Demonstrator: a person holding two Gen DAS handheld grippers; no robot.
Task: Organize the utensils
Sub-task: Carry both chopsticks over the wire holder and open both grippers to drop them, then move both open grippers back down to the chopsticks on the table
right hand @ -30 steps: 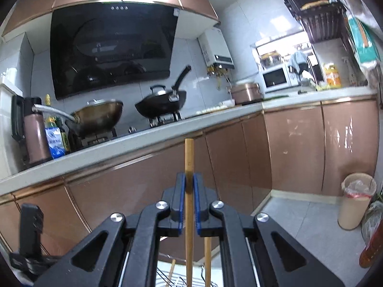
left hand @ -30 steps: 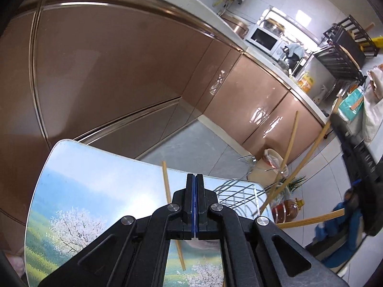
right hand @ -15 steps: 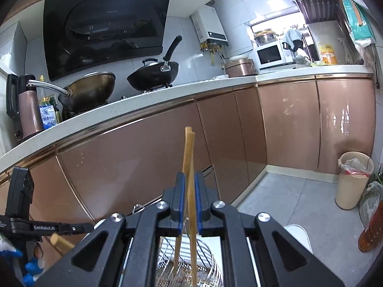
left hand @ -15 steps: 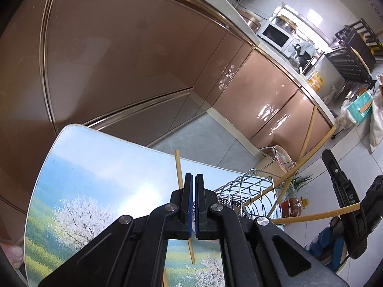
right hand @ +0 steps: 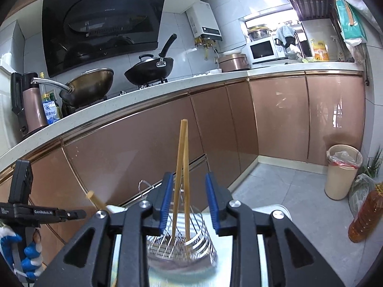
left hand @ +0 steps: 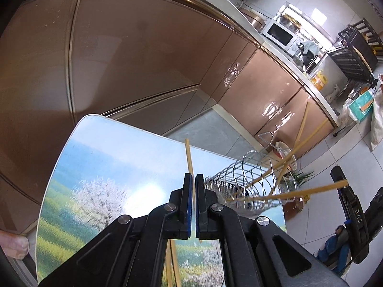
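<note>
A wire utensil holder [left hand: 246, 186] stands on a table with a landscape print [left hand: 100, 167]; several wooden chopsticks [left hand: 299, 143] lean in it. Another chopstick [left hand: 189, 155] lies on the table ahead of my left gripper [left hand: 193, 179], which is shut and empty. In the right wrist view the holder [right hand: 184, 241] sits under my right gripper [right hand: 189, 181], which is open. Two chopsticks [right hand: 182, 167] stand in the holder between its fingers, free of them. The right gripper's finger shows in the left wrist view [left hand: 354, 217].
Copper cabinet fronts [right hand: 167, 131] and a white counter with woks [right hand: 150, 69] run behind the table. A bin [right hand: 342, 172] and an oil bottle [right hand: 366, 212] stand on the floor at the right. The left gripper shows in the right wrist view [right hand: 28, 210].
My right gripper opened and let go of the chopstick, which now stands in the holder. It also came lower over the holder. The left gripper stayed shut and tilted a little.
</note>
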